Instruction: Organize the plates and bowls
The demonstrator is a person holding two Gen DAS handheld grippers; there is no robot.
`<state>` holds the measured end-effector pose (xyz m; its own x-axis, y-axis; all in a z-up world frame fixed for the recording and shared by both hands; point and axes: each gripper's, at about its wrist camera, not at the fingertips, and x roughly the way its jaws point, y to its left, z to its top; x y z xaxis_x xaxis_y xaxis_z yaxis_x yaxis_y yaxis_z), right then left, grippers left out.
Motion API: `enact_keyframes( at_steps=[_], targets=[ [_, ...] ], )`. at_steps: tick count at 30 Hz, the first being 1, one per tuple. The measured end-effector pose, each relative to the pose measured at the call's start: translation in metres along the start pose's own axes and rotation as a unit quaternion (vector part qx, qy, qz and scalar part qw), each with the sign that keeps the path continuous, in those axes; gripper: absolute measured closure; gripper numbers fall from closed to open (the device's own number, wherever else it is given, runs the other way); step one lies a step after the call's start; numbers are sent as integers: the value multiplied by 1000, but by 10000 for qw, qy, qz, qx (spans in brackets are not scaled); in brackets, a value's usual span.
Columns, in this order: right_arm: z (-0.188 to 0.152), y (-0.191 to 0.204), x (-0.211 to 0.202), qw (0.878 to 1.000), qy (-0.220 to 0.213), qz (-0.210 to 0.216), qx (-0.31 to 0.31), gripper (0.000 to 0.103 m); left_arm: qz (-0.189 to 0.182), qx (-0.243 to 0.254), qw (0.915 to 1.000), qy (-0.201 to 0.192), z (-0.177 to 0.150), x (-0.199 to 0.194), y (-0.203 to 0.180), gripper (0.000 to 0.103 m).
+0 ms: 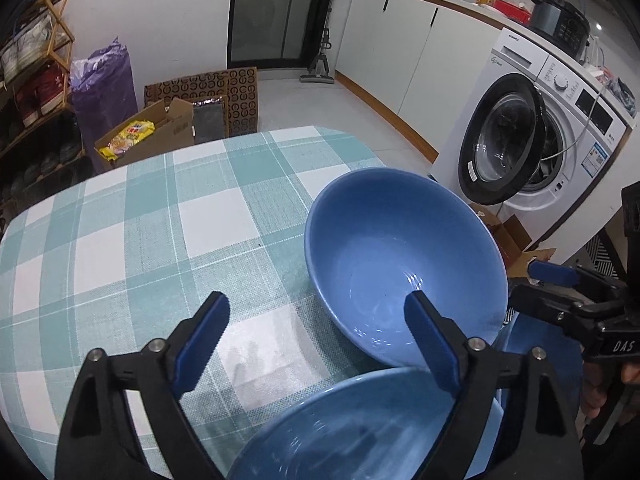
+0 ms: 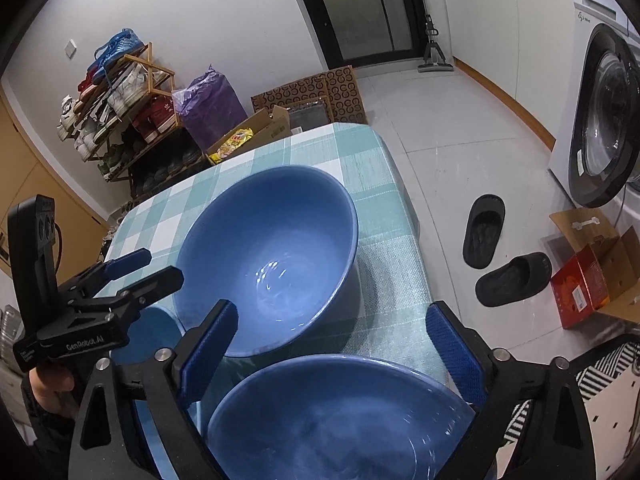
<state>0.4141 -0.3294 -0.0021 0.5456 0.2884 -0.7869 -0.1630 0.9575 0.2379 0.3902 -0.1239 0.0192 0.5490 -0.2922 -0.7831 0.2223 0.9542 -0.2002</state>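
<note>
The left gripper [image 1: 316,340] has its blue-padded fingers spread wide with nothing pressed between them; one pad hangs over bare cloth, the other [image 1: 430,344] over the inside of the far bowl [image 1: 400,256] near its close rim. Whether that pad touches the rim cannot be told. The right gripper [image 2: 340,352] is also released, its fingers [image 2: 208,344] standing either side of the near bowl [image 2: 336,420] without pressing on it.

Taking the far bowl as the landmark: it is a deep blue bowl sitting upright on the checked table [image 1: 140,216], close to the table's right edge as the left camera sees it. The near bowl, the same blue, lies just in front of it, toward both cameras, their rims touching or nearly so. Something flat and blue, perhaps a plate [image 2: 160,328], shows to the left of the far bowl in the right camera's view, under the left gripper, though only part of it is visible.

Beyond the far bowl, past the table's end, stand cardboard boxes [image 2: 256,128], a purple bag [image 2: 212,104] and a shoe rack [image 2: 120,100]. To the bowl's right, on the floor, lie two black slippers [image 2: 496,256], and further right a washing machine [image 1: 532,136] with its door open.
</note>
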Motion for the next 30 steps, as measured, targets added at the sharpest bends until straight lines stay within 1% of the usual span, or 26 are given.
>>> enact_keyframes(
  at_steps=[1,3,5,6,8,9,11,13,15,17,19,23,24,26,27,30],
  targets=[
    [0,0,2,10000,31,12,-6,12,-1,12,10000,13,0,1,-1,19],
    [-1,2,6,9999,85,25,-50,18,-1,66,10000,61,1,2,-3,27],
    [-2,4,10,9999,132,38,-84,21,12,96,9999,109,1,4,-5,30],
    [-2,5,12,9998,143,50,-98,28,-4,97,9999,119,1,5,-6,33],
    [-2,7,14,9997,181,99,-109,34,-42,111,9998,156,1,7,-7,36],
    [-2,8,17,9997,199,119,-115,35,-39,126,9998,179,1,7,-8,39],
    [-2,11,20,9996,231,151,-115,39,-30,140,9997,205,2,8,-8,44],
    [0,10,23,9995,237,185,-67,39,-18,135,9997,225,2,10,-8,46],
    [1,9,24,9995,232,188,-33,41,-24,151,9996,253,3,11,-8,52],
    [2,8,25,9996,232,165,-20,43,-15,162,9994,304,3,13,-9,54],
    [3,9,27,9996,252,144,-44,44,-47,195,9991,368,3,16,-10,62],
    [3,10,30,9995,281,104,-99,55,-123,260,9989,374,2,16,-14,73],
    [3,11,30,9995,271,86,-113,59,-132,297,9988,369,1,16,-16,74],
    [3,11,30,9996,260,104,-106,62,-105,354,9987,362,1,15,-18,75],
    [2,12,30,9996,251,102,-117,66,-104,379,9986,351,1,15,-19,77],
    [3,14,31,9995,231,16,-192,70,-112,399,9986,324,2,14,-19,79]
  ],
)
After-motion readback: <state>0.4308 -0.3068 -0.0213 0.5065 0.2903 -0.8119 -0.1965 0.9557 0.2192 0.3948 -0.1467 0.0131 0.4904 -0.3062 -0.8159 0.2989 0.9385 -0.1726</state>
